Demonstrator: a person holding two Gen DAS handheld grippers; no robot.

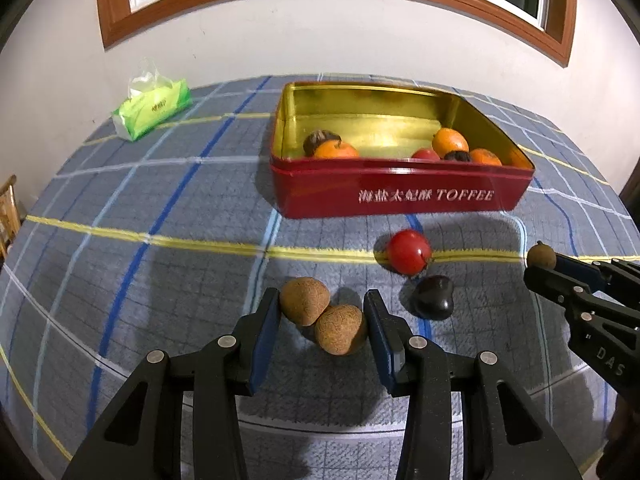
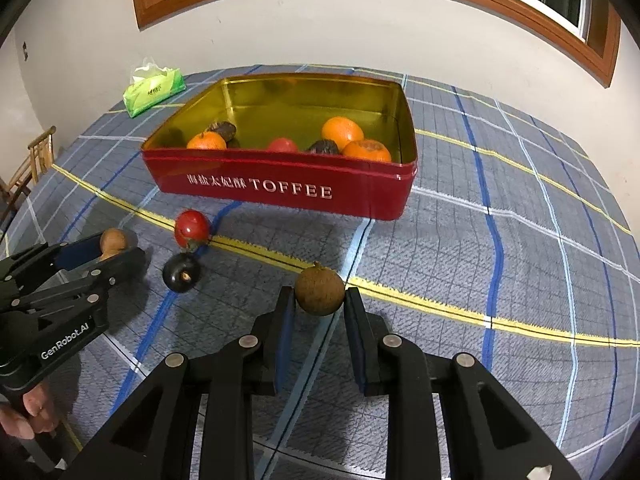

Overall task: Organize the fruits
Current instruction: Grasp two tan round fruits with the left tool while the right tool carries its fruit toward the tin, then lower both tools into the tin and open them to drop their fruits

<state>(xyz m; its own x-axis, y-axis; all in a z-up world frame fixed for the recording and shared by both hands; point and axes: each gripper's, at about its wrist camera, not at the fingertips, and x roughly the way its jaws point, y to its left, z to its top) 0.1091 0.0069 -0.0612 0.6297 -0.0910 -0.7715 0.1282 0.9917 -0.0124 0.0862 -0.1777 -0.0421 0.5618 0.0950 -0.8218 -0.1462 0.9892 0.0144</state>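
Observation:
Two rough tan fruits (image 1: 320,316) sit side by side between the blue pads of my left gripper (image 1: 324,308), which is shut on the pair just above the plaid cloth. My right gripper (image 2: 319,296) is shut on a small round brown fruit (image 2: 319,294), held over the cloth in front of the red TOFFEE tin (image 2: 280,190). From the left wrist view that fruit (image 1: 541,257) shows at the right gripper's tip (image 1: 540,266). A red tomato (image 1: 409,251) and a dark glossy fruit (image 1: 434,297) lie on the cloth between the grippers. The tin (image 1: 400,196) holds several oranges, a red fruit and dark brown fruits.
A green tissue pack (image 1: 154,108) lies at the far left by the wall. A wooden chair (image 2: 32,164) stands beyond the table's left edge. A person's hand (image 2: 28,416) grips the left gripper's handle. The tin's gold floor is bare toward its back wall.

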